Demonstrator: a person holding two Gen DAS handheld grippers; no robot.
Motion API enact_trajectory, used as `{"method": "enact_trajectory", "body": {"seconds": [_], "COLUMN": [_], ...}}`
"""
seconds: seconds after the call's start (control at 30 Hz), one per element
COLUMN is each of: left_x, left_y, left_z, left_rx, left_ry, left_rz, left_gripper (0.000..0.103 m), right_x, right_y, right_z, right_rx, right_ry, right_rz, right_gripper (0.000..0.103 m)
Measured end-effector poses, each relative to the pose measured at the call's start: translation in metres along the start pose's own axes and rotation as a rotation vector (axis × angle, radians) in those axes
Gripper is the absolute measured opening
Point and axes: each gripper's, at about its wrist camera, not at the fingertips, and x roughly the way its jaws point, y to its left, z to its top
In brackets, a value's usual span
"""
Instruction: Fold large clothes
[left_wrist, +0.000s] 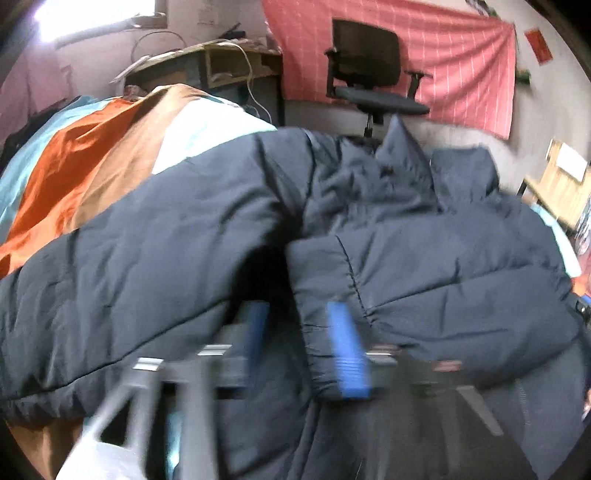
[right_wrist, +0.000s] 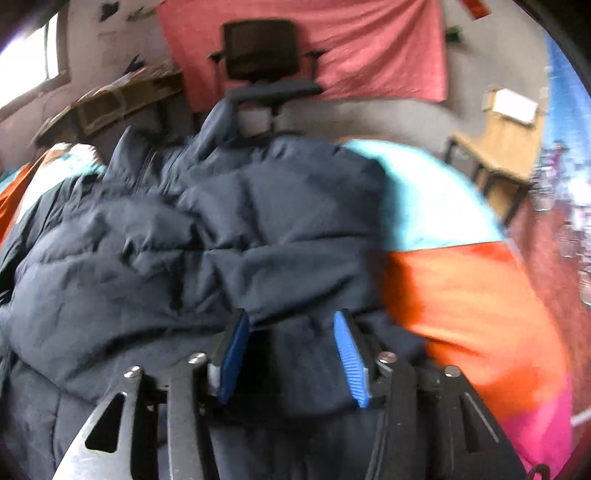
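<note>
A large navy puffer jacket (left_wrist: 424, 258) lies crumpled on a bed with a striped orange, brown, white and light-blue cover (left_wrist: 92, 162). My left gripper (left_wrist: 299, 325) has its blue pads apart, with a sleeve cuff (left_wrist: 317, 350) of the jacket lying between them against the right pad (left_wrist: 347, 350). The frame is blurred. In the right wrist view the jacket (right_wrist: 184, 236) fills the middle. My right gripper (right_wrist: 291, 332) has its blue pads (right_wrist: 351, 365) wide apart with a fold of the jacket between them.
A black office chair (left_wrist: 369, 77) stands behind the bed before a pink cloth on the wall (left_wrist: 454, 62). A wooden desk (left_wrist: 229, 62) is at the back left, a wooden chair (right_wrist: 502, 147) at the right. The bed cover (right_wrist: 476, 295) shows at the right.
</note>
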Motion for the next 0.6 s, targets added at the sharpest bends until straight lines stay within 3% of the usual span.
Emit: {"method": "enact_trajectory", "body": {"seconds": [0.03, 0.07, 0.2, 0.4, 0.47, 0.6], "left_x": [-0.011, -0.021, -0.054, -0.088, -0.096, -0.105], "left_y": [0.008, 0.016, 0.056, 0.118, 0.143, 0.188], "left_z": [-0.001, -0.002, -0.003, -0.022, -0.036, -0.06], "left_rx": [-0.028, -0.054, -0.204, -0.397, -0.46, -0.555], "left_ry": [-0.041, -0.075, -0.125, -0.164, -0.14, -0.056], "left_rz": [-0.01, -0.022, -0.027, 0.1, 0.127, 0.103], "left_gripper": [0.07, 0.071, 0.072, 0.084, 0.087, 0.087], "right_x": [-0.011, -0.018, -0.036, -0.044, -0.043, -0.037], "right_y": [0.004, 0.009, 0.037, 0.084, 0.099, 0.133], "right_z": [0.001, 0.002, 0.007, 0.017, 0.021, 0.024], "right_rx": [-0.016, -0.04, -0.111, -0.109, -0.091, -0.082], "right_ry": [-0.041, -0.066, -0.082, -0.059, -0.049, -0.035], "right_rz": [0.01, 0.014, 0.089, 0.176, 0.215, 0.279], "right_gripper": [0.076, 0.083, 0.083, 0.089, 0.09, 0.093]}}
